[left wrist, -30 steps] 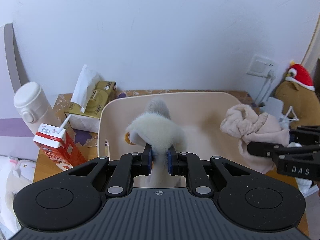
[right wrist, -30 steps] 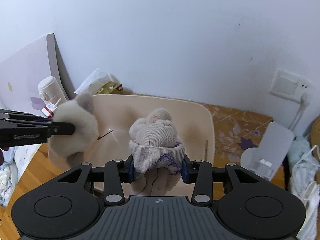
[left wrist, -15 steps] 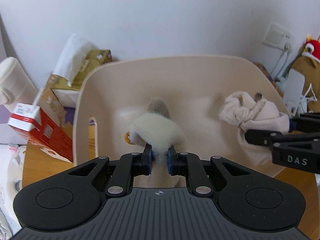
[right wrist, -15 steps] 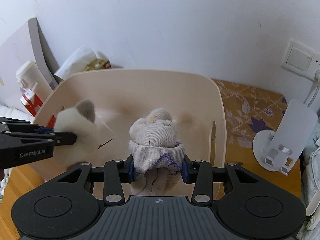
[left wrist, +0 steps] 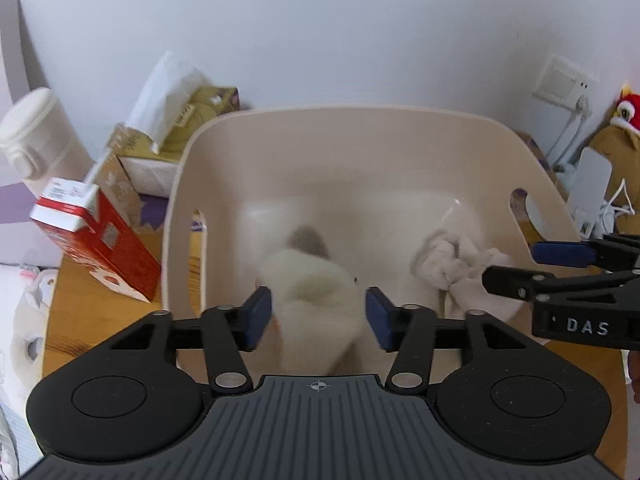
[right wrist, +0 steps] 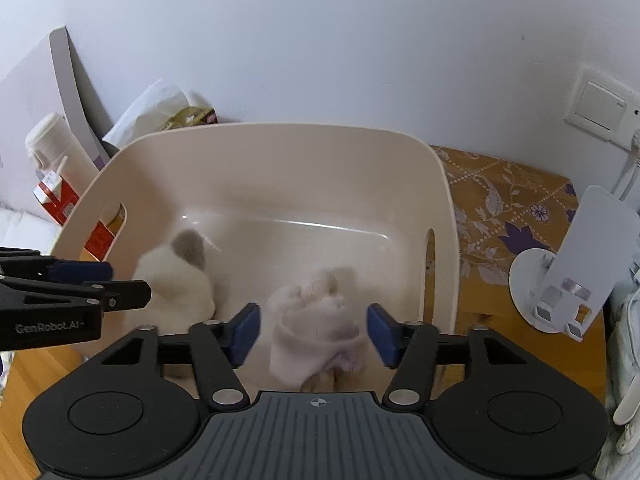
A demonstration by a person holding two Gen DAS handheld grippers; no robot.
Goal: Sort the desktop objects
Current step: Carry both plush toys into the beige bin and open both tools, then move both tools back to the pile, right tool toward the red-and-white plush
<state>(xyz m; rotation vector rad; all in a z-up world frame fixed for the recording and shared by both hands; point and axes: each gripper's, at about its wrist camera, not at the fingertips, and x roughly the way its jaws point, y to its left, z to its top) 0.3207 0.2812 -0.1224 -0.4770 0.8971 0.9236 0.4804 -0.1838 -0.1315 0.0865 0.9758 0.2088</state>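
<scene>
"DAS" on right gripper; "GenRobot.AI" opposite

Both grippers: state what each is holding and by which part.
Nothing is held. The left gripper and right gripper are both open, with the white plush toy and pink cloth loose in the beige bin.

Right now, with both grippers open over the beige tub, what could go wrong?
1. The fluffy white plush toy sits between the left gripper pads and might snag as it lifts.
2. The pale pink cloth bundle could likewise catch the right gripper.
3. A sideways exit may hit the beige plastic tub wall.
</scene>
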